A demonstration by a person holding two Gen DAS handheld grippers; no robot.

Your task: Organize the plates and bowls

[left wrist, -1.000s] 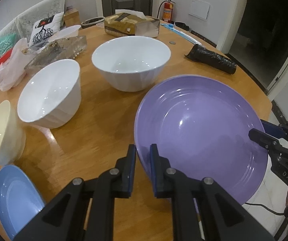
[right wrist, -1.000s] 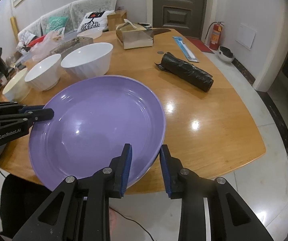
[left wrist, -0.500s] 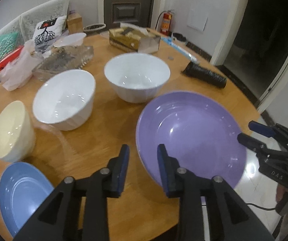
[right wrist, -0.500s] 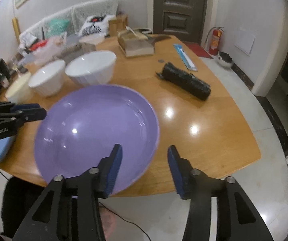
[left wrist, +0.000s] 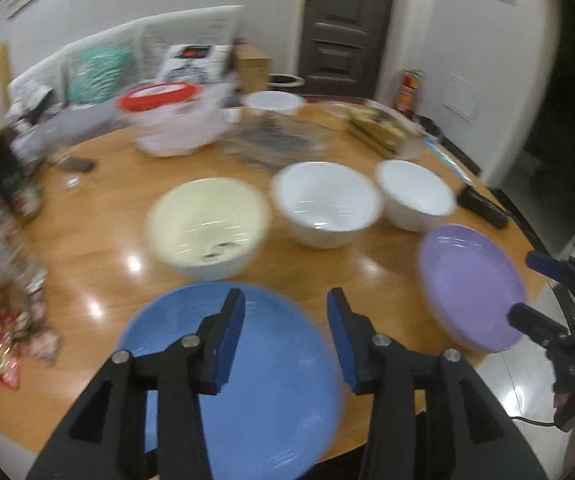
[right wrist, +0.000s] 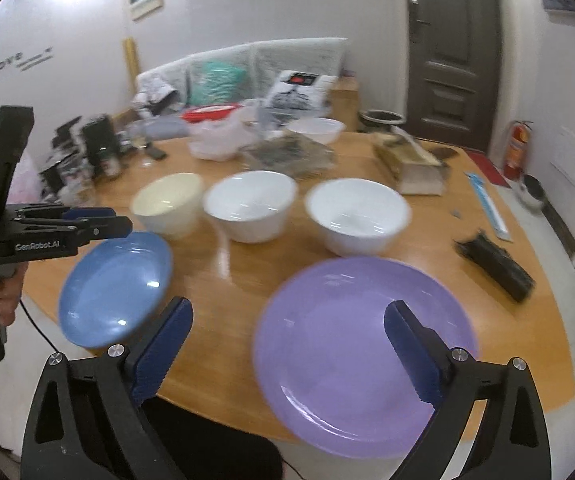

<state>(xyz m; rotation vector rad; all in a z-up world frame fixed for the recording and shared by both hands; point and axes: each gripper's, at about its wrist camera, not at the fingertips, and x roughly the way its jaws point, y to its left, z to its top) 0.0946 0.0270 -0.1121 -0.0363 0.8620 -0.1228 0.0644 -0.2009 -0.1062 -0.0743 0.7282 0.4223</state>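
Your left gripper (left wrist: 283, 322) is hanging with its fingers (left wrist: 229, 330) spread fairly wide and gripping nothing, just above the blue plate (left wrist: 243, 392), which is lying at the near edge of the table (left wrist: 99, 240) toward its left end. Your right gripper (right wrist: 287, 354) is gaping even wider, also empty, and is framing the purple plate (right wrist: 363, 356) at the near edge toward the right end; that plate's front rim looks to be reaching over the edge.

Farther in, a cream bowl (left wrist: 207, 228) and two white bowls (left wrist: 327, 204) (left wrist: 415, 194) are sitting in a row across the middle of the table, close to one another. Beyond them, clutter is crowding the far edge: a red-lidded container (left wrist: 159, 98), a tissue box (right wrist: 407, 164) and a black roll (right wrist: 495, 266) near the right edge.

Both views are smearing, so you are likely moving fast. The main risk here is nudging the purple plate with a finger (right wrist: 411, 356) while coming in; since it seems to overhang, a push toward you could tip it off the table. A shallow pinch on either glossy rim could also let a plate slip, and swinging one low across the row could knock a bowl.
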